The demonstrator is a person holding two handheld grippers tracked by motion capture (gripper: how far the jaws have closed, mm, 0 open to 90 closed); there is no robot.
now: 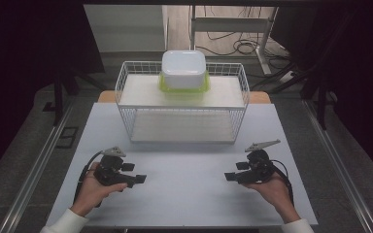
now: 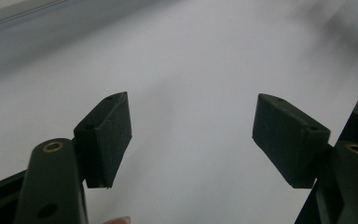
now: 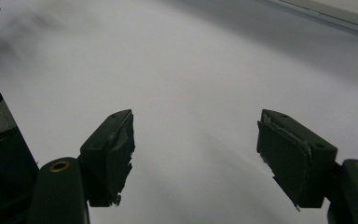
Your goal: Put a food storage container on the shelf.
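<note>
Grippers first: left gripper (image 1: 140, 178) sits low over the near part of the table (image 1: 184, 194), held in the person's left hand (image 1: 93, 190), its jaws spread wide with nothing between them. In the left gripper view its two black pads (image 2: 107, 135) stand well apart over bare white surface. Right gripper (image 1: 230, 176) mirrors it in the right hand (image 1: 272, 190), jaws likewise released and empty; right gripper view shows worn pads (image 3: 112, 149) far apart over the same white top. Both grippers point inward, toward each other, and each has a grey three-cornered plate on top and a cable trailing back.

Landmark is the wire rack (image 1: 182, 102), white, two shelves, standing at the far middle of the table. Both grippers are on the near side of the rack, well apart from it, one toward its left end, one toward its right end. On the rack's top shelf, about centred, sits a white box (image 1: 183, 69), square with rounded corners, resting on a yellow-green lid (image 1: 184, 88); no clear long axis, its flat faces square to the rack's edges. Lower shelf of the rack holds nothing.

Table top is plain white. Behind the rack: grey floor, a metal frame leg, loose black cables. Dark surroundings to both sides of the rack.
</note>
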